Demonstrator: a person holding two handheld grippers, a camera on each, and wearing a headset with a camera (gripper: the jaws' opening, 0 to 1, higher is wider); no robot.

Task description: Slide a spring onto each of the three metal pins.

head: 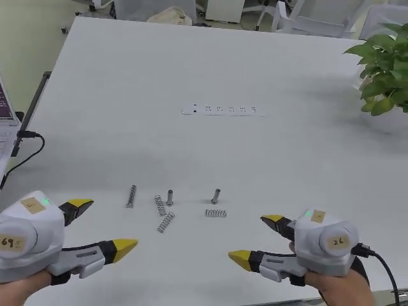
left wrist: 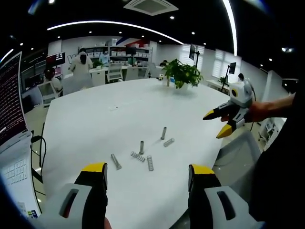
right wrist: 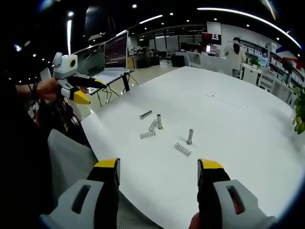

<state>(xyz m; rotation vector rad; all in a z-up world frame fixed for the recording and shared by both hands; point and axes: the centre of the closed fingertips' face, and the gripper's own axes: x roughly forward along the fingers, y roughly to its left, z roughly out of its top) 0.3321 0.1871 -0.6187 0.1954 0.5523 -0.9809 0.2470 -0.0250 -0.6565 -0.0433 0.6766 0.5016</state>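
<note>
Left hand-held gripper (head: 102, 224) released, empty. Ahead of it: flat pin (head: 131, 196), paired springs (head: 160, 205), standing pin (head: 169, 197). Right hand-held gripper (head: 257, 238) also released. Ahead of it: lone spring (head: 215, 213), second standing pin (head: 216, 195). Pinch the lone spring lightly near one end and keep its bore clear.

White table (head: 191, 64): 3 metal pins (head: 170, 196) and 3 springs (head: 215, 213) at lower centre; socket strip (head: 220, 109) above centre; potted plant (head: 384, 70) upper right.
</note>
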